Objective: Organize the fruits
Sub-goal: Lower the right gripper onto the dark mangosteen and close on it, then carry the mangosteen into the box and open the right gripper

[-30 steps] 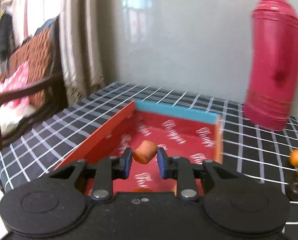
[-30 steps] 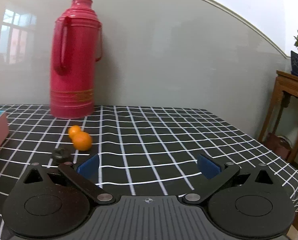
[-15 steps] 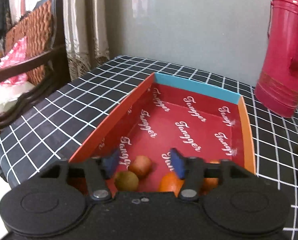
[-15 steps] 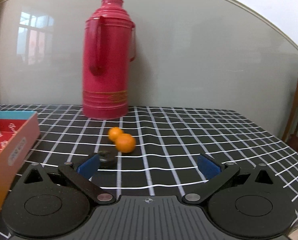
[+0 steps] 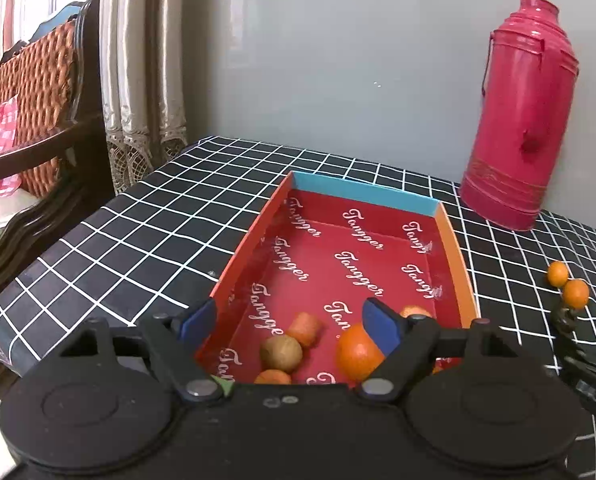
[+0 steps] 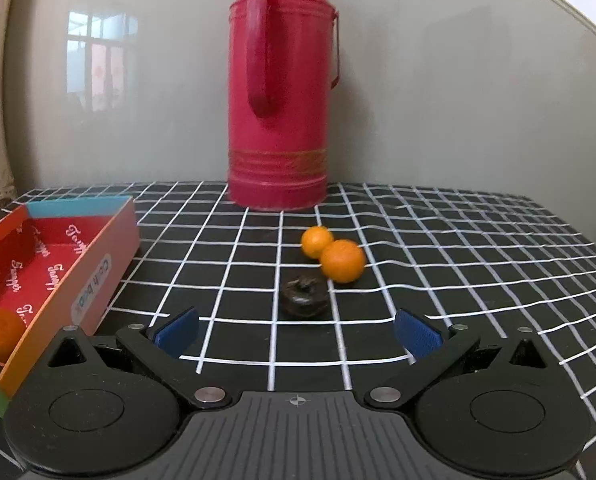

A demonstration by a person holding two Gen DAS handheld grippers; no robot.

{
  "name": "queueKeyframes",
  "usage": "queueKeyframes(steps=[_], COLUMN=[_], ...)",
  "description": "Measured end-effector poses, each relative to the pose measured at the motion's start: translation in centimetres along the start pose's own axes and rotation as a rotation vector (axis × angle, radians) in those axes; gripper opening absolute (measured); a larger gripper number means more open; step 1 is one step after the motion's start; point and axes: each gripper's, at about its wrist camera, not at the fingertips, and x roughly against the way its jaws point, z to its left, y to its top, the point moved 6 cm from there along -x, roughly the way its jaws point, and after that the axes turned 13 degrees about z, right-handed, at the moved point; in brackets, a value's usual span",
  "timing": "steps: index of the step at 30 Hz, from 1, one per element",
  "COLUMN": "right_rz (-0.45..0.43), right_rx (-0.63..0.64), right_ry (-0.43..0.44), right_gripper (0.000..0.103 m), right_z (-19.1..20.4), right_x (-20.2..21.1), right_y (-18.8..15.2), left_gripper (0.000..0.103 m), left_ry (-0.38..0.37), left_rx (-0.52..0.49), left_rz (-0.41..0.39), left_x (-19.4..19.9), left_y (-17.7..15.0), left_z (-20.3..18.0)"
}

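My left gripper [image 5: 288,324] hangs over the near end of the red box [image 5: 454,248], jaws opening with nothing pinched, the fruit lying loose on the box floor at lower centre. My right gripper [image 6: 296,334] is spread wide and empty, facing the dark fruit [image 6: 304,295] at mid-frame, with two oranges [image 6: 342,261] just behind it. I judge it best to centre the pads on that dark fruit and come in low without nudging the oranges.

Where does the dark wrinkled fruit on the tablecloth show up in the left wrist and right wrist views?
Left wrist view: the dark fruit sits at the far right edge, just below the two oranges.
Right wrist view: it lies near the middle, ahead of the open right gripper, just left of and below the oranges.
Shared landmark: the red thermos.
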Motion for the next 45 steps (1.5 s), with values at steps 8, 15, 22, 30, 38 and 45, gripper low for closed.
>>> queueKeyframes(steps=[8,15,22,30,38,45], right_rz=[0.067,0.091,0.079,0.123,0.118,0.006], right_rx=[-0.059,-0.111,-0.122,-0.088,-0.046,0.005], right_ry=[-0.007,0.004,0.007,0.025,0.043,0.131], right_gripper=[0.103,0.103,0.102,0.063,0.038,0.038], right_z=[-0.8,-2.0,-2.5,-2.1,-1.4,0.7], right_x=[-3.0,-4.1,-4.6,-6.0,-6.2,-3.1], right_y=[0.7,1.1,1.8,2.3,2.4,3.0], left_gripper=[0.082,0.085,0.086,0.086,0.087,0.088], left_ry=[0.035,0.078,0.084,0.097,0.107,0.165], left_rx=[0.005,0.052,0.093,0.094,0.109,0.197], left_rz=[-0.049,-0.043,-0.013,-0.008,0.001,0.010], left_x=[1.0,0.8,0.5,0.2,0.1,0.0], left_y=[0.2,0.7,0.8,0.7,0.6,0.6], left_z=[1.5,3.4,4.5,4.4,4.8,6.6])
